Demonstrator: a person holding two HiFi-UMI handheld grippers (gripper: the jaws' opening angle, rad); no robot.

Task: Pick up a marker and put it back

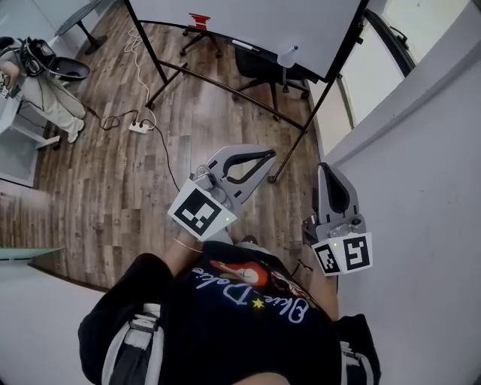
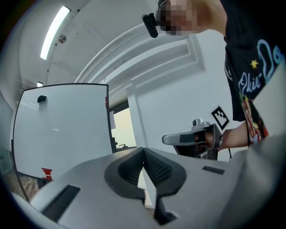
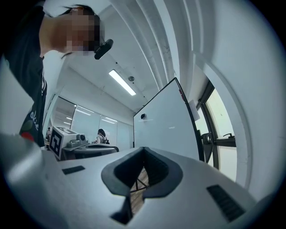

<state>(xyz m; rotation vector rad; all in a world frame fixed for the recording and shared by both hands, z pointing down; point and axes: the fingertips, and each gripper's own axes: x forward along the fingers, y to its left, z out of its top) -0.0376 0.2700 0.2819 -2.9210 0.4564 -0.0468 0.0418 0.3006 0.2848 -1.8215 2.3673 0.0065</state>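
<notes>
Both clenched and empty: left gripper (image 1: 269, 156) and right gripper (image 1: 329, 169) are held at the waist, a carrying posture. The whiteboard (image 1: 248, 22) stands ahead across the wooden floor (image 1: 105, 180). No marker is discernible; possibly it lies on the tray.

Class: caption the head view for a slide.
Person holds left gripper and right gripper, both shut and empty, over wood floor before a whiteboard.

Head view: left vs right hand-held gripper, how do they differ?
Pose: the left hand-held gripper leans toward the right, while the right hand-held gripper points straight ahead.
Place: the left is over the wooden floor, the right is beside the white wall.
Both are shut and empty.
</notes>
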